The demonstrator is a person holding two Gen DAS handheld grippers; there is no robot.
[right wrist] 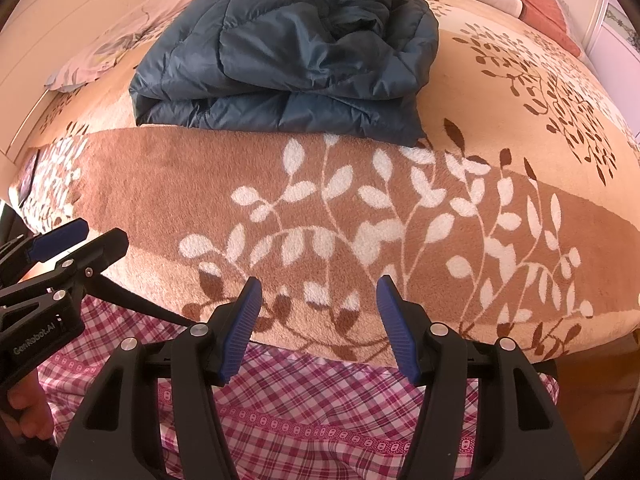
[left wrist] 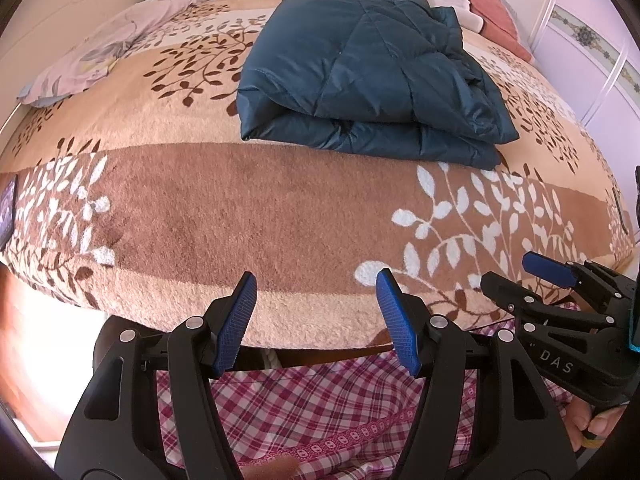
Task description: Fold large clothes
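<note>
We see the dark teal quilted jacket (left wrist: 360, 68) lying folded into a thick bundle on the leaf-patterned blanket (left wrist: 200, 208), up at twelve o'clock from both cameras and well apart from either tool. In the left wrist view our left gripper (left wrist: 316, 320) stands with its blue pads spread wide and nothing between them, hanging over the near edge of the blanket with pink plaid cloth (left wrist: 304, 408) below. At three o'clock in that view the right gripper (left wrist: 516, 276) pokes in from the side, also parted. From the right wrist view the right gripper (right wrist: 318, 322) is equally wide and empty, and the jacket (right wrist: 288, 52) sits at eleven to twelve o'clock, its folded edge facing us. A pale floral pillow (left wrist: 96, 52) lies at ten o'clock, near the jacket.
</note>
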